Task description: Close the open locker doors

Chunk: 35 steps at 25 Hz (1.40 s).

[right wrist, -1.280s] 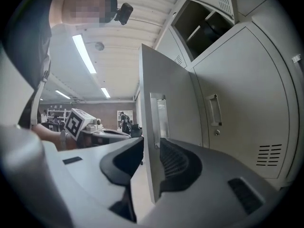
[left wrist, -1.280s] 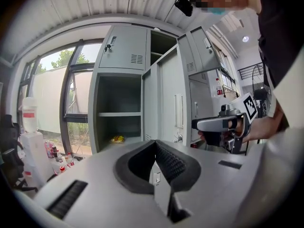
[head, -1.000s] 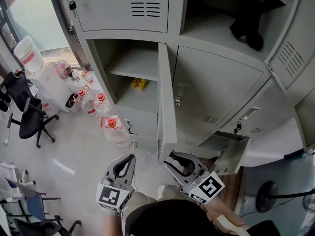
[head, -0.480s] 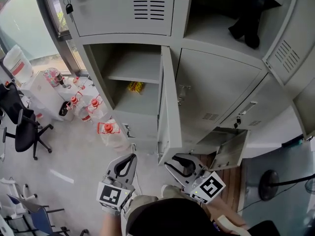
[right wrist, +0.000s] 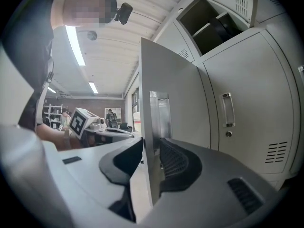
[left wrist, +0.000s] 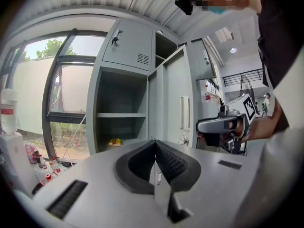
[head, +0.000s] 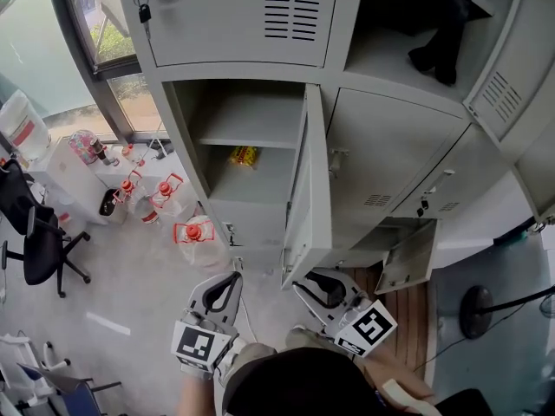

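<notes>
Nearest the person, the left gripper (left wrist: 154,144) has its jaws pressed together on nothing. It is held just left of the right gripper (right wrist: 151,148), whose narrow jaws pinch the free edge of the tall open locker door (head: 316,198). Those jaws have just been easing apart a little with that edge between them.

The likely trouble is the thin sheet slipping out of so light a pinch as it swings. The door could also strike the left gripper, which sits on the side it must travel toward. Floor room there looks fair, though water jugs (head: 195,237) crowd the locker's foot.

Beyond, the open compartment (head: 247,115) holds a yellow packet (head: 244,155) set well back from the sill. To the right, a small lower door (head: 408,258) and an upper door (head: 512,76) also hang open.
</notes>
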Available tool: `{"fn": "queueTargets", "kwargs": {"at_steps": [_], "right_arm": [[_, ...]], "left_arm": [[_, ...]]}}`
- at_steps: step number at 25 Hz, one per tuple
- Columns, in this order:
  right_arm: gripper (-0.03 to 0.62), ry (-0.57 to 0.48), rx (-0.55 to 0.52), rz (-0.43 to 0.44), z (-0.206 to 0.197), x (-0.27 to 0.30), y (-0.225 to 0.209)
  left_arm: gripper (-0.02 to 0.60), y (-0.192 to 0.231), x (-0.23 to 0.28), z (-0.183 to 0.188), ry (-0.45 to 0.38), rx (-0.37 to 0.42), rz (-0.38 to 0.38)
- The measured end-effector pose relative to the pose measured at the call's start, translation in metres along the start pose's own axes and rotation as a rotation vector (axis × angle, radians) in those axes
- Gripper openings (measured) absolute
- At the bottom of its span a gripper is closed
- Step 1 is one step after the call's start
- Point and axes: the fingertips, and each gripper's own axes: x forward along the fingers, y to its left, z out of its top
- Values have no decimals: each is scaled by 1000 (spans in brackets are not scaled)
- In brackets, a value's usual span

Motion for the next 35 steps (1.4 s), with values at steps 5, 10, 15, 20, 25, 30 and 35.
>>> {"fn": "queueTargets", "kwargs": {"at_steps": [5,10,15,20,25,30,35], "right_arm": [[115,3,-5,-42,2,18,10],[115,-1,-16,-82,2,38,19],[116,-4,-29,-125,3,60,28],[115,-1,-36,-175,4,82,35],[115,18,-47,-212,4,103,38],[115,35,-55,-215,6,126,41],[115,46,-52,-191,8,147,39]], "left_arm": [[8,16,-18,-3,0,1,-26],[8,37,-37,-7,-10,15,-42],[8,62,-61,-12,-1,15,-48],[8,86,-85,-16,-12,23,-56],[8,106,-104,-24,-18,10,-62],[8,124,-115,-31,-20,-7,-51],[8,137,-114,-33,-17,-11,-36]]}}
